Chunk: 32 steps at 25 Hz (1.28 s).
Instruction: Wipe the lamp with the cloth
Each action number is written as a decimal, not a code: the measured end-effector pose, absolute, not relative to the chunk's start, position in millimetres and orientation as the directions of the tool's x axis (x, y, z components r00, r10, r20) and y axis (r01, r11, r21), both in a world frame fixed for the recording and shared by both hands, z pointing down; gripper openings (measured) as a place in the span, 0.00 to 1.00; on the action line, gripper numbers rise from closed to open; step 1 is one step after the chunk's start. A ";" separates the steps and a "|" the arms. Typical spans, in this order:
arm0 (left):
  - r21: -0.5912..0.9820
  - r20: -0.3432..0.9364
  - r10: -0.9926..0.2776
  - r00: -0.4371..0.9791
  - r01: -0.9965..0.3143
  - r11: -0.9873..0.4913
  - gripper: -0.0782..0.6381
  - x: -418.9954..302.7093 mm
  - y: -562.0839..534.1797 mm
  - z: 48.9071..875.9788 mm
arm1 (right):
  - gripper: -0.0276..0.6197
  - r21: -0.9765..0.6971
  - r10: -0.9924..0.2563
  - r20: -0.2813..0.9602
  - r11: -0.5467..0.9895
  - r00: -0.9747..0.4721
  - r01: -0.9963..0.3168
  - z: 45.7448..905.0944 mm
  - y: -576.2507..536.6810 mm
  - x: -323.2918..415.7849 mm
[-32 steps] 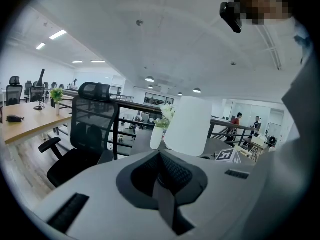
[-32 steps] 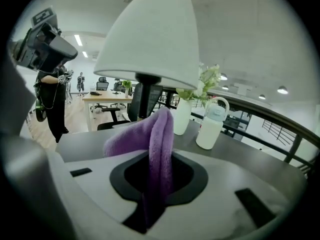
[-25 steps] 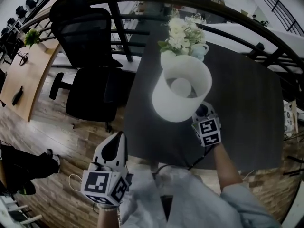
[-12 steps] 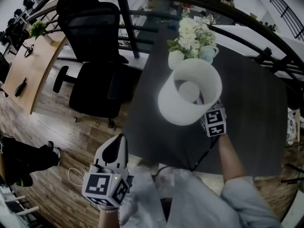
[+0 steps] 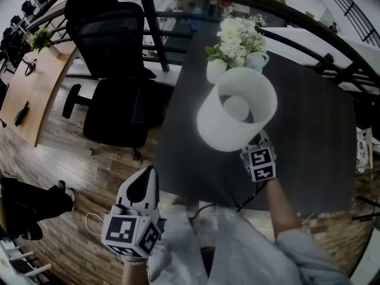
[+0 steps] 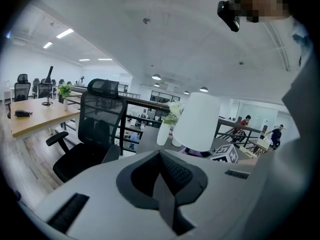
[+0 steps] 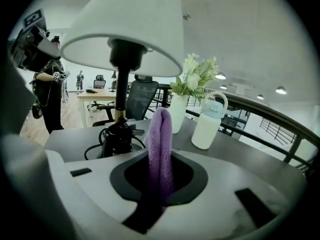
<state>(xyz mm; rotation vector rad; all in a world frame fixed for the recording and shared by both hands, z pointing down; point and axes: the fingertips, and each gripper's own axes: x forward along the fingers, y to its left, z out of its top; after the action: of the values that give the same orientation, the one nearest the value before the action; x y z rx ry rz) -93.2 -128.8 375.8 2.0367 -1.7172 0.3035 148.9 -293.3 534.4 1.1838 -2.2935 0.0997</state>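
Observation:
A lamp with a white shade point(image 5: 237, 108) stands on the dark table point(image 5: 309, 153). My right gripper point(image 5: 255, 142) sits at the shade's near right edge, down by the lamp's foot, shut on a folded purple cloth point(image 7: 161, 139). In the right gripper view the cloth sticks up between the jaws, just right of the black lamp stem and base point(image 7: 117, 134), and the shade point(image 7: 125, 29) hangs overhead. My left gripper point(image 5: 144, 181) is held off the table's near left corner, shut on nothing. From it the lamp shade point(image 6: 197, 121) shows ahead to the right.
A white vase of white flowers point(image 5: 234, 43) and a white jug point(image 5: 259, 61) stand behind the lamp. A black office chair point(image 5: 113, 100) is left of the table. A black cable point(image 5: 246, 199) runs off the near table edge. A railing curves behind.
My right gripper with the cloth went in a little toward the lamp, then came back toward me. The left gripper has stayed put.

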 end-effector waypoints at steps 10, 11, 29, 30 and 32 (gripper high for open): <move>0.223 0.447 -0.859 0.249 -0.961 -0.163 0.12 -102.3 -123.7 376.5 | 0.12 0.146 -0.778 0.503 0.504 -0.375 -0.851 530.2 -237.2 141.4; 0.223 0.444 -0.859 0.254 -0.960 -0.169 0.12 -103.3 -123.3 376.5 | 0.12 0.147 -0.783 0.502 0.497 -0.368 -0.855 528.6 -232.7 139.4; 0.244 0.436 -0.859 0.269 -0.954 -0.174 0.12 -122.5 -108.7 376.4 | 0.12 0.158 -0.789 0.486 0.504 -0.377 -0.849 509.0 -196.4 69.3; 0.243 0.436 -0.860 0.267 -0.954 -0.173 0.12 -124.1 -107.8 376.2 | 0.12 0.160 -0.785 0.485 0.512 -0.385 -0.844 508.4 -196.7 64.3; 0.243 0.436 -0.861 0.261 -0.956 -0.167 0.12 -127.4 -105.5 375.8 | 0.12 0.166 -0.779 0.484 0.530 -0.399 -0.832 508.0 -198.3 53.8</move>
<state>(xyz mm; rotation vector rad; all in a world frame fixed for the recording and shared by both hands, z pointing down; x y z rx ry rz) -127.4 -105.5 375.8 2.0741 -1.6427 0.2706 53.8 -198.3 508.0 1.3060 -2.2605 0.1386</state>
